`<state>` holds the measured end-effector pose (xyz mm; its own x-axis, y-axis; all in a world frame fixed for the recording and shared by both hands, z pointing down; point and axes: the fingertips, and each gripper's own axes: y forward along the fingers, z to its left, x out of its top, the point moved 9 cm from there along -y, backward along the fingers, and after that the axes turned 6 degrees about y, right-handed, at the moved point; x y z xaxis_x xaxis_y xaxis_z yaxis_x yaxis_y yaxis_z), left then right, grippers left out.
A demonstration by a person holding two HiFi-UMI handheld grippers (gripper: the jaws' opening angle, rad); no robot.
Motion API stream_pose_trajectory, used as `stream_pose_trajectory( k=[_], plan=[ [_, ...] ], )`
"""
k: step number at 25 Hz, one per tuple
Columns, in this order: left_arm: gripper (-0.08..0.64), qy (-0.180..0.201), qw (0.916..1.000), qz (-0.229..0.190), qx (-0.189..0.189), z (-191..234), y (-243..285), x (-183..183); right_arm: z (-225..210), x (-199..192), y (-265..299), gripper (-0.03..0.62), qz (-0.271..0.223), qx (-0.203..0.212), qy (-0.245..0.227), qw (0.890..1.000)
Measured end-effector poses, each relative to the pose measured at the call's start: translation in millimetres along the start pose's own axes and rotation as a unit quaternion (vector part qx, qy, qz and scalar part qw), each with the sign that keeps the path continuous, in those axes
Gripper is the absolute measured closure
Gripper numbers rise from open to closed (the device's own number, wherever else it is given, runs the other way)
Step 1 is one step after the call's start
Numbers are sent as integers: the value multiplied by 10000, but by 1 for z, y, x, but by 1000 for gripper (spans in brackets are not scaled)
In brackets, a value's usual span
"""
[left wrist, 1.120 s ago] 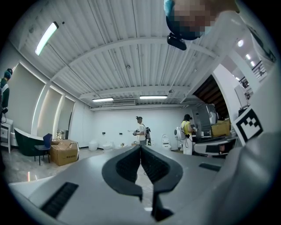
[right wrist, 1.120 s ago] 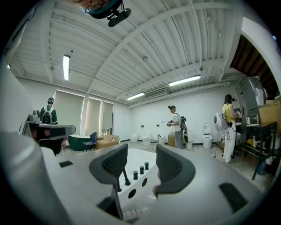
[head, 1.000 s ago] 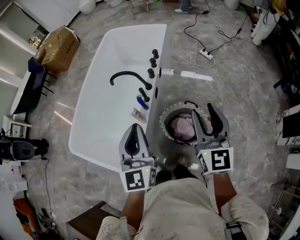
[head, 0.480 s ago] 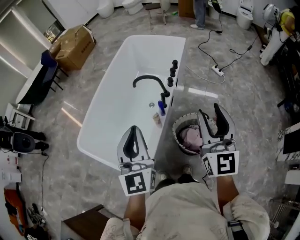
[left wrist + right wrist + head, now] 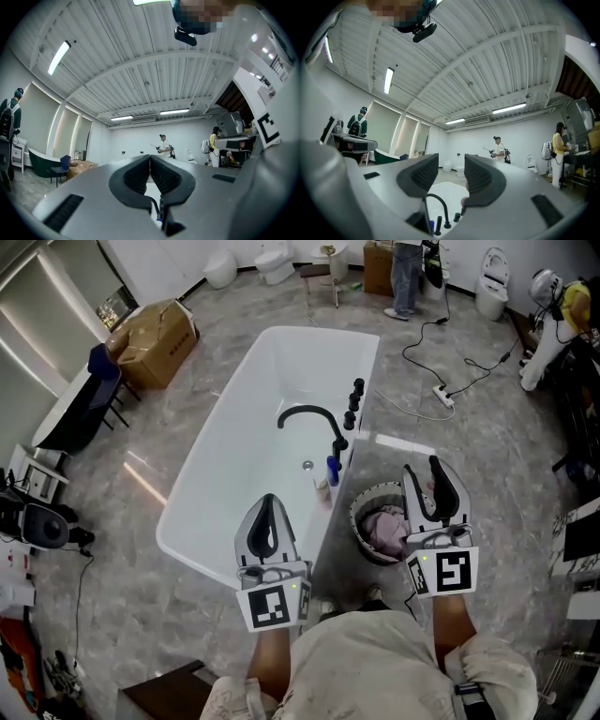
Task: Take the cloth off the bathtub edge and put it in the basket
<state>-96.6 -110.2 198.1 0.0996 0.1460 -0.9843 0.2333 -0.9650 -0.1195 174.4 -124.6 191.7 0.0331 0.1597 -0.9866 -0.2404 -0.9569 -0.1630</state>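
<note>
Two handheld grippers are seen from above, held out level over a grey marbled floor. One white bathtub lies ahead of the left gripper. One round basket stands on the floor just beside the tub's outer wall, below the right gripper and slightly to its left. One pink cloth is seen bunched inside the basket, beneath the right gripper's jaws and not touched by them. One curved black faucet is mounted on the tub edge ahead of both grippers, between their lines of pointing. Three round black knobs are counted beyond the faucet on the same edge. One blue bottle stands at the faucet's base, on the near side. One cardboard box is seen far ahead and to the left of the left gripper. The left gripper's jaws are pressed together at the tips, and nothing is held between them. The right gripper's jaws are set partly apart and have just been closing. Nothing is gripped or touched by them; only the tub and faucet are seen through the gap, well below.
</note>
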Motion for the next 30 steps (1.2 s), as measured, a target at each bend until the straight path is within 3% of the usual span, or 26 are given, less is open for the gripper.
stream_pose_trajectory(
  k=[11, 30],
  plan=[
    [557, -24, 10000, -59, -36, -1, 6, -4, -3, -4, 0, 603, -139, -296, 14, 9995],
    [557, -50, 9999, -14, -88, -14, 13, -3, -11, -6, 4, 603, -13, -114, 13, 9999]
  ],
)
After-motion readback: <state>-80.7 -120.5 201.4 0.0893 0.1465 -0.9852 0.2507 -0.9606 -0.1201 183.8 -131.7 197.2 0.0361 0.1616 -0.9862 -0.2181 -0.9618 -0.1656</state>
